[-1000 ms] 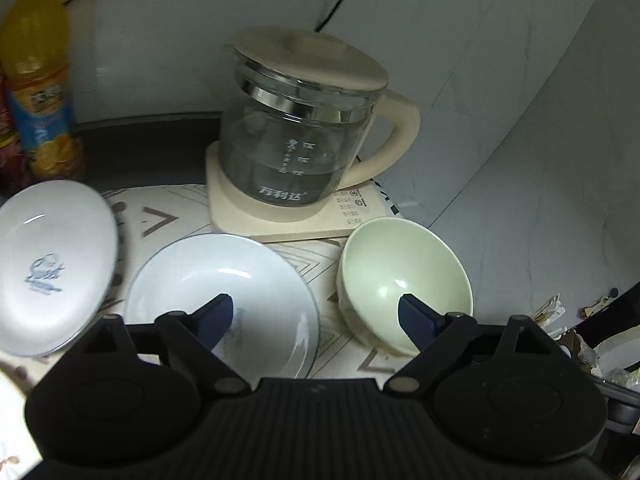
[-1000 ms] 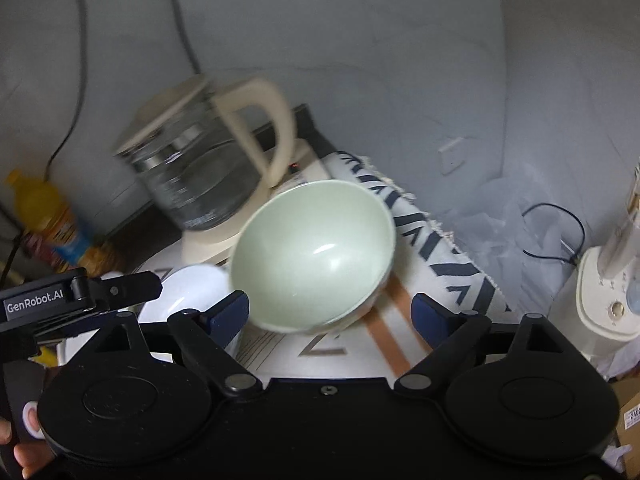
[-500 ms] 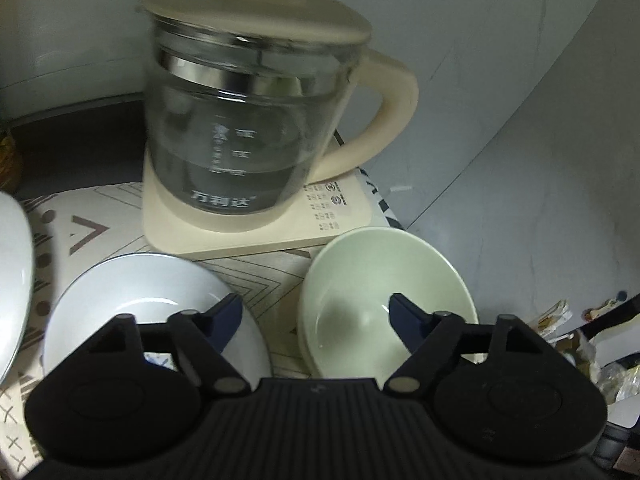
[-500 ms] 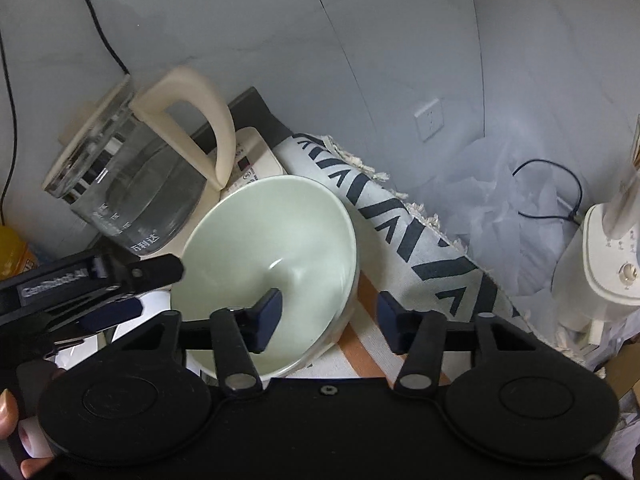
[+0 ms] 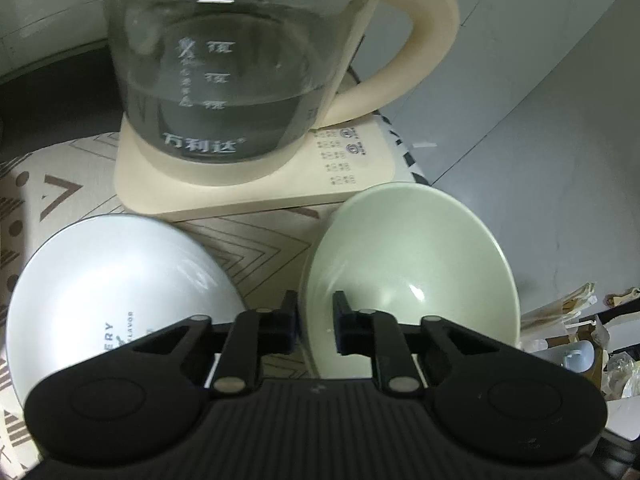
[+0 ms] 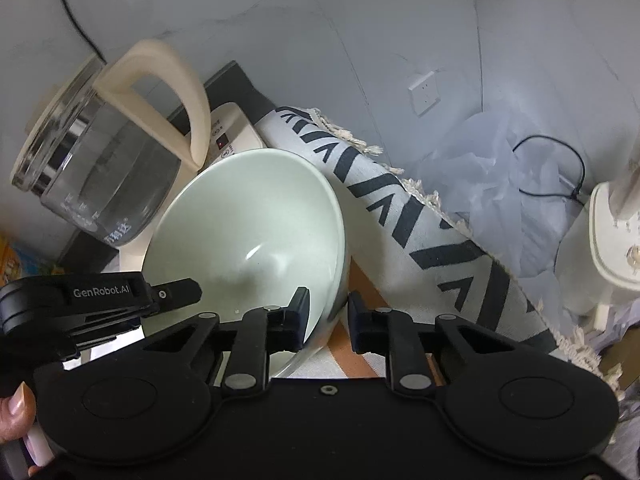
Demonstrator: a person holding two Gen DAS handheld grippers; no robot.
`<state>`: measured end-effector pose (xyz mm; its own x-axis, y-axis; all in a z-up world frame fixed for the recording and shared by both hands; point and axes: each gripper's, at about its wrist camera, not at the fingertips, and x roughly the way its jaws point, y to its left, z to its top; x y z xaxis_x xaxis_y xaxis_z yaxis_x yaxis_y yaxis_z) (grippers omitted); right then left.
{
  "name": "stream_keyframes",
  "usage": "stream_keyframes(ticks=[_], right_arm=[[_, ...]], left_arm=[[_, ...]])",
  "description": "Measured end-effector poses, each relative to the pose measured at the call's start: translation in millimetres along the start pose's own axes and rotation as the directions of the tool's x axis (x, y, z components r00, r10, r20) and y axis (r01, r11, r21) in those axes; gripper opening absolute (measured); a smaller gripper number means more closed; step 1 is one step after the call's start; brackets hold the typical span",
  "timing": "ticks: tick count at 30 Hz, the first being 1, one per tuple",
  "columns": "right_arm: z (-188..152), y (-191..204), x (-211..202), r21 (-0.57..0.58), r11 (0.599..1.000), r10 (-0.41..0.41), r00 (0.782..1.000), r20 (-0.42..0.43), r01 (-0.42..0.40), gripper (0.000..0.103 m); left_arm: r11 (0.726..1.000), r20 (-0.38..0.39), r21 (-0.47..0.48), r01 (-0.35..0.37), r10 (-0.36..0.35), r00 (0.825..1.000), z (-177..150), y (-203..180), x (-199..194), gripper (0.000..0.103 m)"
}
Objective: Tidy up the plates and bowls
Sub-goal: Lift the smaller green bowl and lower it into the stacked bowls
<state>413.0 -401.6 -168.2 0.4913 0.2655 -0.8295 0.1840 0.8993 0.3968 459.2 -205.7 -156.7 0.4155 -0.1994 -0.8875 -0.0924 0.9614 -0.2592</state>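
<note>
A pale green bowl stands on the patterned mat, just in front of the kettle base. My left gripper is shut on its left rim, one finger inside the bowl and one outside. In the right wrist view the same green bowl fills the middle, and my right gripper is shut on its right rim. The left gripper's black housing reaches in at the bowl's other side. A white bowl with printed lettering sits to the left of the green one.
A glass kettle on a cream base stands close behind both bowls. A chevron-patterned cloth hangs off the table edge on the right. A white appliance and cardboard clutter lie beyond. A person's fingers hold the left tool.
Both grippers were open a second ago and have closed on opposite rims of the green bowl. The left one moved forward toward the kettle; the white plate at far left has left its view.
</note>
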Motion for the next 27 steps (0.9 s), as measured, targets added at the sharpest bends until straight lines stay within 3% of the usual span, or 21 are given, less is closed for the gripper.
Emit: stream_keyframes(ticks=[13,27], right_arm=[[-6,18,-51,-0.062,0.997,0.053,0.996,0.074,-0.048,0.020],[-37,42,-113,-0.154,0.982,0.128,0.985,0.117,-0.109,0.020]], left_arm=[[0.999,0.097,-0.021,0.043,-0.041,0.994,-13,7,-59,0.011],[0.997,0.196,-0.062,0.055,-0.042,0.980,-57,21,-138,0.011]])
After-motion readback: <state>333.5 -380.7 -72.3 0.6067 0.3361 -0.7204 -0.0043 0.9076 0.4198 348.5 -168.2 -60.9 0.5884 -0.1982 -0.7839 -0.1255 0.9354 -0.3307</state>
